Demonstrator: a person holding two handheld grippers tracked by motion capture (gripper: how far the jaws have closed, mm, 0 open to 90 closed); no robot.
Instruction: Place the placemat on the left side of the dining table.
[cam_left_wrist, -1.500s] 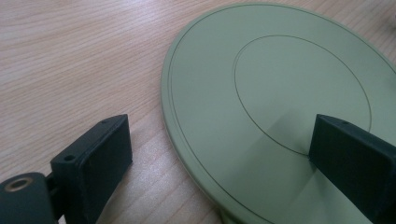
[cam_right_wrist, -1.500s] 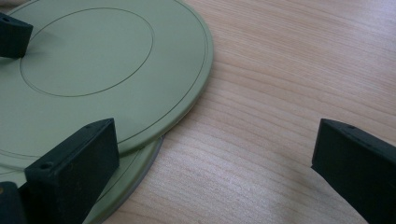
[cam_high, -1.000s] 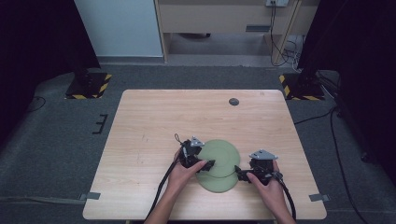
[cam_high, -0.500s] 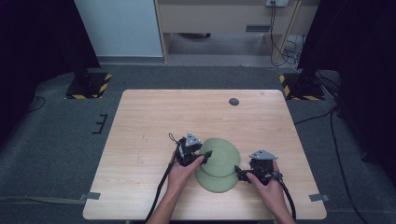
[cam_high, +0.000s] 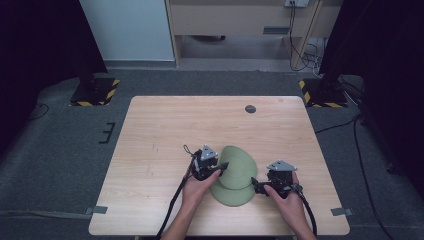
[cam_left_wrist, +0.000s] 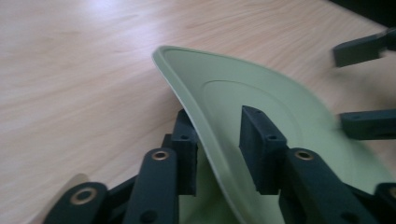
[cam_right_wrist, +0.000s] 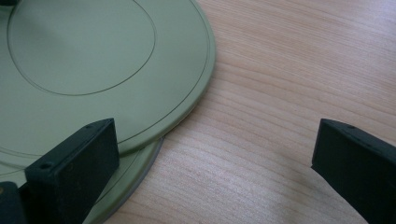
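Observation:
Two flat green plates overlap near the table's front edge. The upper green plate (cam_high: 241, 163) is tilted, its left edge raised off the lower green plate (cam_high: 231, 194). My left gripper (cam_high: 223, 165) is shut on that raised rim; in the left gripper view, my left gripper (cam_left_wrist: 219, 140) has one jaw behind the upper plate (cam_left_wrist: 261, 93) and one on its inner face. My right gripper (cam_high: 256, 185) stands open at the plates' right edge. In the right gripper view, my right gripper (cam_right_wrist: 215, 158) has one jaw over the upper plate (cam_right_wrist: 93, 70) and the other over bare wood; the lower plate's rim (cam_right_wrist: 135, 172) peeks out beneath.
The wooden table (cam_high: 200, 125) carries a small dark round disc (cam_high: 250, 109) near its far edge. Grey carpet surrounds the table, with cables at the far right. Cables trail from both grippers toward the front edge.
My left gripper has lifted the upper plate's left edge and drawn it slightly away from me, so the plate now tilts off the lower one. The right gripper has stayed put.

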